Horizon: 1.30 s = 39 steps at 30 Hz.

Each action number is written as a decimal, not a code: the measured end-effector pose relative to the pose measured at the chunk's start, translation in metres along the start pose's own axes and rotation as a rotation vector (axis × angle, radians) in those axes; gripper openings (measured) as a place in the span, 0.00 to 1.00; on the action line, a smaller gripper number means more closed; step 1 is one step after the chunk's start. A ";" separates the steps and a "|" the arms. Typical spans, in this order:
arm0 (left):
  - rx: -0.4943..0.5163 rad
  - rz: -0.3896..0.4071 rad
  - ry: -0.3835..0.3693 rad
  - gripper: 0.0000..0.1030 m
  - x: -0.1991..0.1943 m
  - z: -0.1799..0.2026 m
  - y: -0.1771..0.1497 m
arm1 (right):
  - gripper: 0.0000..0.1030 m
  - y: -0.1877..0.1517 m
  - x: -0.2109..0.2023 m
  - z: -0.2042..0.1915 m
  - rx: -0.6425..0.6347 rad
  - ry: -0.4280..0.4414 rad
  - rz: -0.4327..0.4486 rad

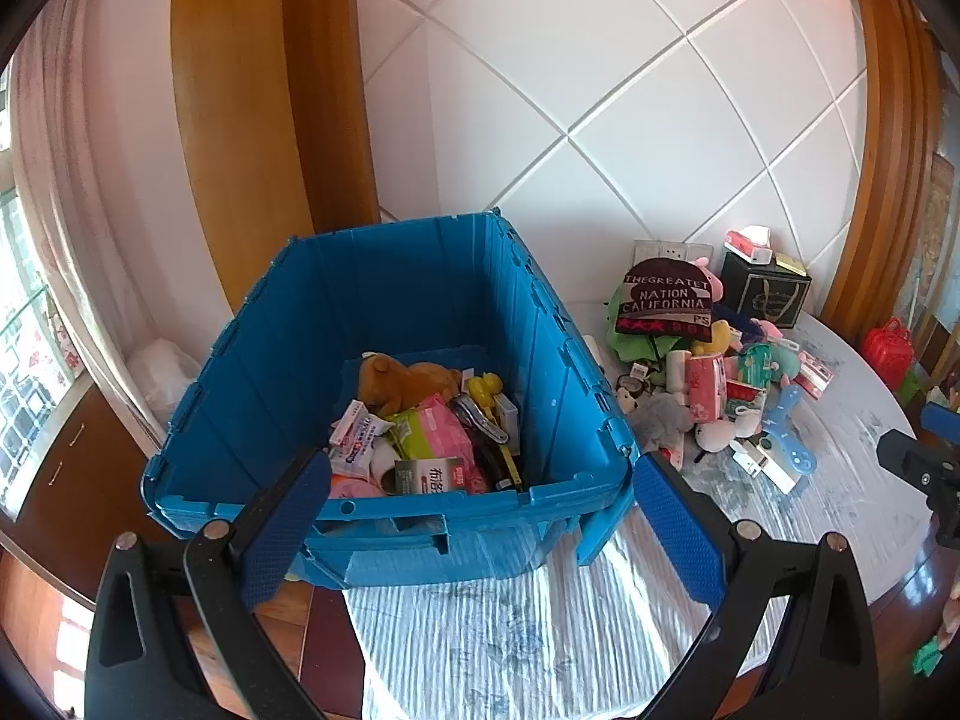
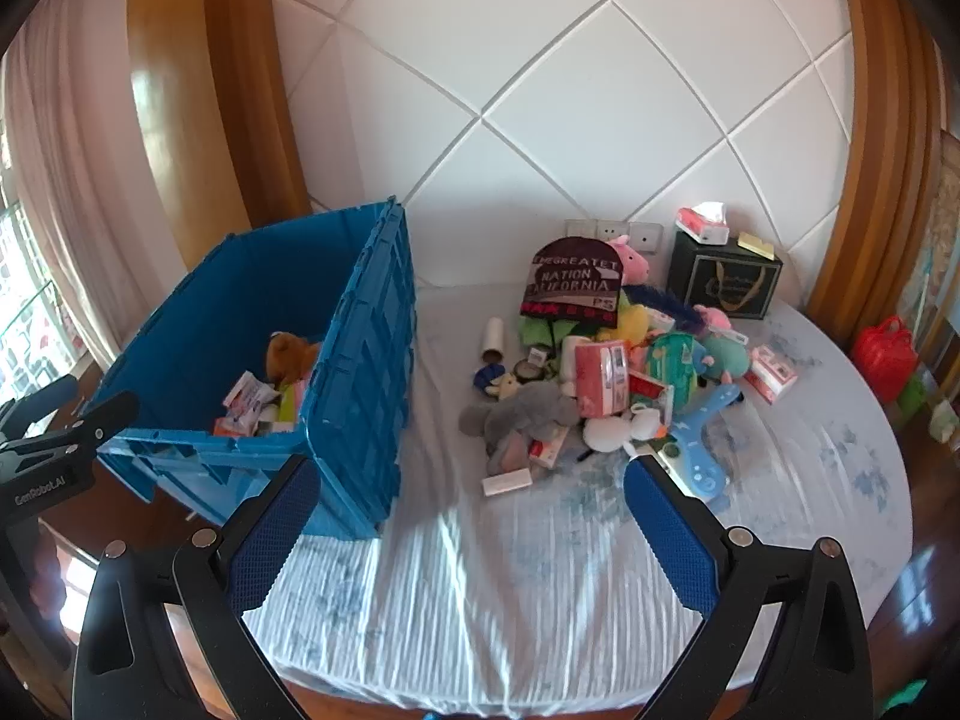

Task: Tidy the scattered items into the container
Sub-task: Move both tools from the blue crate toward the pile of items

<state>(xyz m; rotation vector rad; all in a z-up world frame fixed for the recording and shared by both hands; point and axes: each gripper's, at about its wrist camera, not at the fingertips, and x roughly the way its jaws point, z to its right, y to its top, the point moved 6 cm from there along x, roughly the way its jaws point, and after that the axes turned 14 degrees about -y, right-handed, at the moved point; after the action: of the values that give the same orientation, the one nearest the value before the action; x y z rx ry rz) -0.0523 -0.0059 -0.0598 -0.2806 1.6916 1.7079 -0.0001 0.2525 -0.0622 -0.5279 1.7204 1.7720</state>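
A blue plastic crate (image 1: 288, 360) stands on the left of the round table and shows in the right wrist view (image 2: 366, 372) too. It holds a brown plush bear (image 1: 402, 381), a pink packet (image 1: 441, 432) and several small boxes. A heap of scattered items lies to its right: a dark beanie (image 2: 573, 282), a grey plush (image 2: 528, 414), a pink tissue pack (image 2: 600, 384) and a blue fan-shaped toy (image 2: 702, 450). My left gripper (image 1: 480, 510) is open and empty, in front of the crate's near wall. My right gripper (image 2: 474, 516) is open and empty, above the cloth before the heap.
A striped white cloth (image 2: 510, 588) covers the table. A dark gift box (image 2: 723, 282) with a tissue pack on top stands at the back by the white padded wall. A red basket (image 2: 885, 357) sits beyond the table's right edge. A wooden cabinet is at the left.
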 end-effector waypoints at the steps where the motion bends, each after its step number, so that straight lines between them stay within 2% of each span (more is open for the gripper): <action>1: 0.001 0.000 -0.003 0.99 0.002 0.002 -0.001 | 1.00 0.000 0.001 0.000 -0.001 0.000 -0.002; 8: 0.048 0.008 -0.038 0.99 0.019 0.031 -0.004 | 1.00 -0.011 0.017 0.021 0.022 -0.010 -0.024; 12: 0.093 -0.001 -0.088 0.99 0.040 0.070 -0.004 | 1.00 -0.022 0.035 0.062 0.076 -0.032 -0.044; 16: 0.110 0.080 -0.027 0.99 0.066 0.114 -0.001 | 1.00 -0.029 0.055 0.117 0.132 -0.110 -0.001; 20: 0.086 0.027 -0.106 1.00 0.128 0.166 -0.007 | 1.00 -0.029 0.085 0.175 0.157 -0.147 0.047; 22: 0.092 0.008 -0.145 1.00 0.167 0.194 -0.016 | 1.00 -0.030 0.118 0.205 0.136 -0.149 0.013; 25: 0.055 -0.046 -0.162 1.00 0.224 0.222 -0.036 | 1.00 -0.044 0.175 0.239 0.097 -0.133 -0.071; 27: 0.000 -0.109 -0.146 1.00 0.262 0.230 -0.055 | 1.00 -0.056 0.210 0.253 0.083 -0.090 -0.121; 30: -0.077 -0.191 -0.081 1.00 0.301 0.225 -0.088 | 1.00 -0.072 0.254 0.250 0.064 0.007 -0.174; 32: -0.100 -0.249 -0.012 1.00 0.321 0.214 -0.108 | 0.95 -0.079 0.273 0.240 0.046 0.064 -0.201; 34: -0.115 -0.288 0.037 1.00 0.338 0.201 -0.120 | 0.75 -0.086 0.291 0.226 0.013 0.097 -0.215; 35: -0.127 -0.310 0.060 1.00 0.347 0.193 -0.126 | 0.68 -0.089 0.299 0.219 -0.001 0.093 -0.220; 37: -0.143 -0.341 0.082 1.00 0.362 0.178 -0.138 | 0.43 -0.096 0.317 0.210 -0.009 0.083 -0.246; 39: -0.153 -0.367 0.092 1.00 0.376 0.165 -0.148 | 0.40 -0.103 0.334 0.200 -0.008 0.103 -0.284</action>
<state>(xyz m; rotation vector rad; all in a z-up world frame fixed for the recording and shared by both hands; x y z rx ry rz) -0.1829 0.2558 -0.3833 -0.7048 1.4648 1.5660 -0.1526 0.4965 -0.3438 -0.8359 1.6149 1.5738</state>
